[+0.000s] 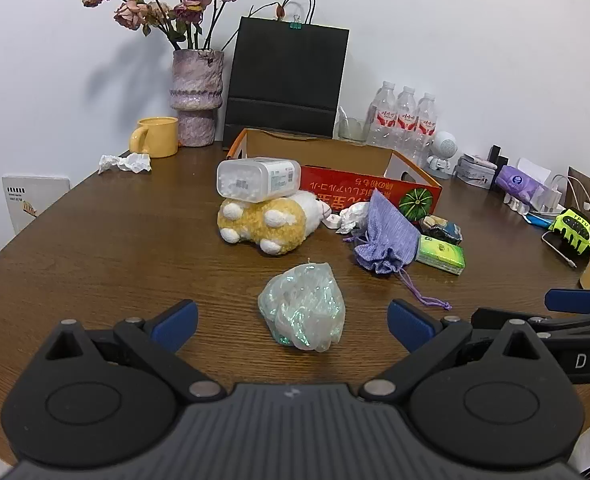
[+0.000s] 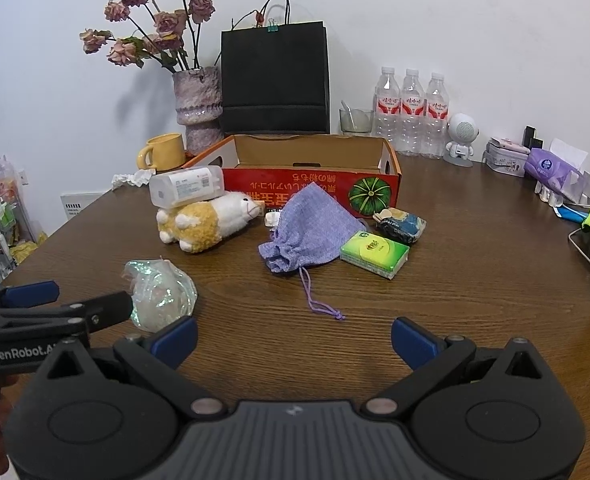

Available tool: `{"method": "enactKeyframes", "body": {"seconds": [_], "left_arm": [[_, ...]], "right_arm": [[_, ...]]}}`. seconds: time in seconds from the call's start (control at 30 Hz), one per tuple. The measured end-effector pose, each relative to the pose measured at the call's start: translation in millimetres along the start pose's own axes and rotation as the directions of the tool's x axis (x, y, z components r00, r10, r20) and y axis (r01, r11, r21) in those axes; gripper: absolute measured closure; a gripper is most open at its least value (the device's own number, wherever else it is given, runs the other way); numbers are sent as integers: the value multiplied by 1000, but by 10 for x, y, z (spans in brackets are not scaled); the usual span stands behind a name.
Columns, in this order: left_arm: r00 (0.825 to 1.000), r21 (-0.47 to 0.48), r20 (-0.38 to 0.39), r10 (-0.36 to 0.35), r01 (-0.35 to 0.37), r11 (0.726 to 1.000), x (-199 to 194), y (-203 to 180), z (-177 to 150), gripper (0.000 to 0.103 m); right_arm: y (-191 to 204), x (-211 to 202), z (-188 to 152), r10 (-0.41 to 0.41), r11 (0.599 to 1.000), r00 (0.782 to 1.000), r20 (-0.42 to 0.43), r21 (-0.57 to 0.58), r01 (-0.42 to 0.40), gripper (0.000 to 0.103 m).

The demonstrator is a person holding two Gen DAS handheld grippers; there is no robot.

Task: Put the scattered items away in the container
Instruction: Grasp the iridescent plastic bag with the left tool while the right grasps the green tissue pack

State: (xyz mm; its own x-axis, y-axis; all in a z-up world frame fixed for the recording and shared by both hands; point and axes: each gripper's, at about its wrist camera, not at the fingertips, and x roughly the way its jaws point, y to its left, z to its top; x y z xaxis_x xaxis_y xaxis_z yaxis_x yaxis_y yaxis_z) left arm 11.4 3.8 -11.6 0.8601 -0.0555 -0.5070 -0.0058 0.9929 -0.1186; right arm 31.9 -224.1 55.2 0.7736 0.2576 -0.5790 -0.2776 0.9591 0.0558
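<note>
A crumpled iridescent plastic bag (image 1: 303, 308) lies just ahead of my left gripper (image 1: 293, 326), which is open and not touching it. My right gripper (image 2: 295, 340) is open over bare table, near the cord of a purple drawstring pouch (image 2: 311, 232). Further back, a yellow-and-white plush toy (image 1: 267, 220) lies on its side with a white plastic box (image 1: 259, 180) on top. A green tissue packet (image 2: 375, 254) and a dark snack packet (image 2: 401, 222) sit right of the pouch. Behind them stands the open cardboard box (image 2: 311, 184) with a red front.
Along the wall stand a vase of dried roses (image 1: 197, 96), a yellow mug (image 1: 157, 136), a black paper bag (image 1: 287, 80) and three water bottles (image 2: 411, 112). Crumpled paper (image 1: 125, 162) lies by the mug. Small clutter and a green glove (image 1: 571, 230) crowd the right edge.
</note>
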Motion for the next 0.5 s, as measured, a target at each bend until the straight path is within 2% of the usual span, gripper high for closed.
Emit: {"method": "enactKeyframes", "body": {"seconds": [0.3, 0.5], "left_arm": [[999, -2, -38, -4, 3, 1000, 157, -15, -8, 0], [995, -7, -98, -8, 7, 1000, 456, -18, -9, 0]], "right_arm": [[-68, 128, 3, 1, 1000, 1000, -27, 17, 0, 0], [-235, 387, 3, -21, 999, 997, -70, 37, 23, 0]]}}
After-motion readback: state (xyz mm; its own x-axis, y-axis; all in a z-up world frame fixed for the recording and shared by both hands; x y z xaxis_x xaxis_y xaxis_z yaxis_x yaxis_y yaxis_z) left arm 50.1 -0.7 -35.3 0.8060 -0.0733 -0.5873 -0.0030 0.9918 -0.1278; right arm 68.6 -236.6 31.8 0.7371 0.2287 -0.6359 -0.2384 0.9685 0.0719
